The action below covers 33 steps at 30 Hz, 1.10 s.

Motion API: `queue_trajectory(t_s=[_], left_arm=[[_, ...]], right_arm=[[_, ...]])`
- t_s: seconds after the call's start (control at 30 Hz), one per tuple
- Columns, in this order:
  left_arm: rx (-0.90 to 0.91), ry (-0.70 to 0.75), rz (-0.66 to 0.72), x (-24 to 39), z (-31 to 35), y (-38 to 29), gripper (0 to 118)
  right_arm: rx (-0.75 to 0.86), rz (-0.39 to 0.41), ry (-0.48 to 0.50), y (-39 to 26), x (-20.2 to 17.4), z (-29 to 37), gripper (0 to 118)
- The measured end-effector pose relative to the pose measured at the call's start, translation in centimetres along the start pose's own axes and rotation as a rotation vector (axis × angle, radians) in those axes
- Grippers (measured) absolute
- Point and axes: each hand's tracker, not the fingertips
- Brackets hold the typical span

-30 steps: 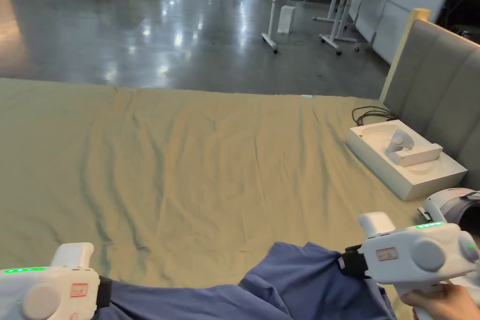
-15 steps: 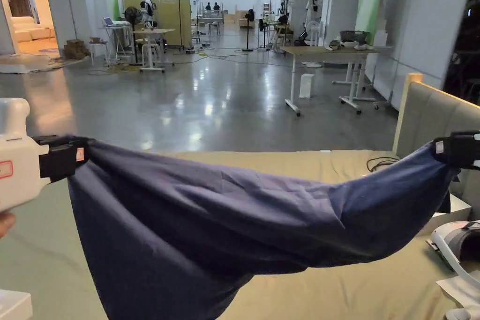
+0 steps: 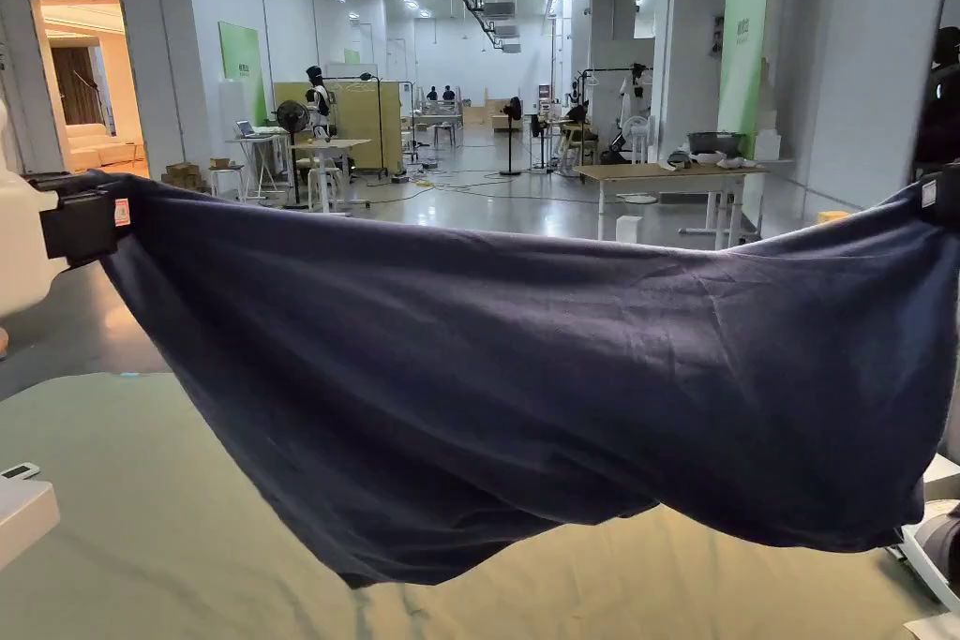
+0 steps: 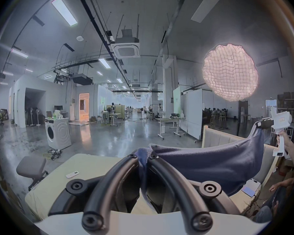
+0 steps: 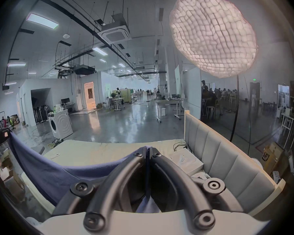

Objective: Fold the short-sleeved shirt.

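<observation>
A dark blue short-sleeved shirt hangs stretched wide in the air above the bed, sagging in the middle. My left gripper at the left edge of the head view is shut on one end of it. My right gripper at the right edge is shut on the other end. In the left gripper view the jaws pinch a bunch of blue cloth, and the other gripper holds the far end. In the right gripper view the jaws close on a thin edge of the shirt.
The bed's olive sheet lies below the shirt. A grey padded headboard stands on the right, with a white box and cables beside it. A small white remote lies on the sheet. A large lit lamp hangs overhead.
Both grippers have lifted the shirt from low over the bed to high in the air and pulled it wide apart. The head camera has tilted up towards the hall.
</observation>
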Motion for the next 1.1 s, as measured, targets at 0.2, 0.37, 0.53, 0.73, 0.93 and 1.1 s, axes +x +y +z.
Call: queue_trajectory(t_s=[0.2,0.37,0.53,0.73,0.93,1.1], left_arm=[[0.005,-0.010,0.022,-0.7,-0.8,-0.2,7],[-0.016,-0.006,0.018,-0.8,-2.1,-0.6,7],[-0.056,0.014,0.004,-1.1,-5.2,-1.5,7],[-0.117,0.041,0.000,-1.8,-10.8,-3.5,7],[-0.143,0.011,0.096,-3.2,-17.7,-5.8,7],[-0.202,0.058,0.118,-4.0,-22.9,-7.7,7]], right_arm=[[0.013,0.031,-0.001,-0.1,-0.8,0.8,3],[0.001,0.023,-0.002,-0.2,-1.0,0.5,3],[-0.016,0.033,-0.012,-0.9,-1.3,-2.5,3],[-0.040,0.062,-0.031,-1.5,-1.9,-4.6,3],[-0.084,0.142,-0.082,-3.1,-2.6,-7.6,3],[-0.111,0.165,-0.123,-4.4,-3.3,-10.7,3]])
